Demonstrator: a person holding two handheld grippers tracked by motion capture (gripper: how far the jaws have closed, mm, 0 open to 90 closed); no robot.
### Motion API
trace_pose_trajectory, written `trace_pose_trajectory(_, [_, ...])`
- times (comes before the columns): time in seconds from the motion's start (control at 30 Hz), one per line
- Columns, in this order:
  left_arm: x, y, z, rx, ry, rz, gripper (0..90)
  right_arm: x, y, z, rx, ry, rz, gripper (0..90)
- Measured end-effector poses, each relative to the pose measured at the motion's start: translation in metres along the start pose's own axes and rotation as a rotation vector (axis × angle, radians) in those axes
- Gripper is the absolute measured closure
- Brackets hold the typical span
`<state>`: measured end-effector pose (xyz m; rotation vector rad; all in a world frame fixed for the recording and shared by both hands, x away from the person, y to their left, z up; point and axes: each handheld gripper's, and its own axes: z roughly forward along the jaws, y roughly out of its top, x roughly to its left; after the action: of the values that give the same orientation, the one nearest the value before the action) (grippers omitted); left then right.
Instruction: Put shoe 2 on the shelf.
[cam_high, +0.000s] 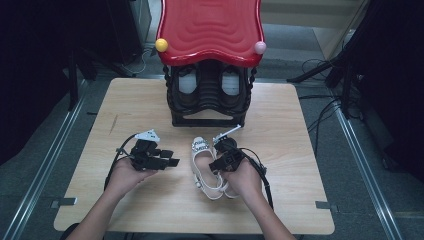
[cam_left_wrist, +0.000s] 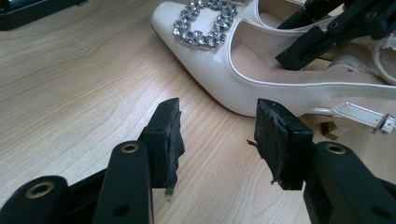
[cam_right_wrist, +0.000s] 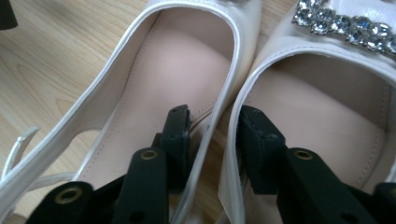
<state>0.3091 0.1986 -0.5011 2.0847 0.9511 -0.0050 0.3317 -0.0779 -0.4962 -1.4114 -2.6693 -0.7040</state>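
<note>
The right gripper (cam_high: 216, 165) reaches into a pair of white shoes (cam_high: 205, 167) lying side by side on the wooden table (cam_high: 150, 100), just in front of the person. In the right gripper view its jaws stand partly closed with one inside each shoe, so that the two adjoining inner walls (cam_right_wrist: 231, 116) run between the pads; whether the pads press on them cannot be told. The left gripper (cam_left_wrist: 217, 135) hovers just beside the shoes, its jaws wide apart with nothing but bare table between them. The left gripper view shows what the high view cannot: a rhinestone buckle (cam_left_wrist: 205, 23) on the pointed toe of the near shoe (cam_left_wrist: 261, 79), a slingback strap with a small clasp (cam_left_wrist: 369, 116), and the right gripper's black jaws dipping into the shoes. The high view alone shows the black shoe rack (cam_high: 207, 95) with a red wavy top (cam_high: 210, 30) at the table's far edge, holding another pair of shoes (cam_high: 210, 82).
</note>
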Motion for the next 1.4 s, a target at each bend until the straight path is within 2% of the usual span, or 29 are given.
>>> trace_pose_trajectory(0.2, [0.001,0.0,-0.001,0.002,0.002,0.0,51.0,-0.001,0.0,0.001,-0.009,-0.006,-0.014,76.8])
trace_pose_trajectory(0.23, [0.001,0.0,-0.001,-0.001,0.005,-0.002,51.0,-0.001,0.0,0.001,-0.008,-0.005,-0.002,78.5])
trace_pose_trajectory(0.6, [0.004,-0.001,-0.002,-0.006,0.01,-0.012,50.4,-0.005,0.002,-0.004,0.009,-0.003,-0.02,85.1])
trace_pose_trajectory(0.67, [0.005,-0.001,-0.002,-0.002,0.008,-0.011,50.3,-0.005,0.003,-0.007,0.011,-0.006,-0.036,85.6])
trace_pose_trajectory(0.93, [0.01,-0.003,-0.007,-0.017,0.02,-0.023,50.4,-0.013,0.013,-0.017,0.029,0.013,-0.159,86.1])
trace_pose_trajectory(1.0, [0.012,-0.004,-0.009,-0.02,0.022,-0.028,50.4,-0.014,0.017,-0.023,0.039,0.026,-0.213,86.0])
trace_pose_trajectory(1.13, [0.016,-0.007,-0.014,-0.023,0.036,-0.033,50.4,-0.016,0.023,-0.036,0.037,0.058,-0.284,85.9])
trace_pose_trajectory(1.2, [0.018,-0.009,-0.016,-0.029,0.038,-0.045,50.4,-0.017,0.028,-0.042,0.022,0.069,-0.354,85.9])
trace_pose_trajectory(1.23, [0.018,-0.01,-0.018,-0.032,0.041,-0.05,50.4,-0.019,0.031,-0.045,0.028,0.086,-0.359,85.8])
trace_pose_trajectory(1.33, [0.019,-0.013,-0.02,-0.035,0.05,-0.054,50.5,-0.021,0.041,-0.052,0.051,0.103,-0.474,85.7])
trace_pose_trajectory(1.4, [0.02,-0.016,-0.022,-0.034,0.057,-0.06,50.4,-0.018,0.045,-0.057,0.059,0.113,-0.531,85.7])
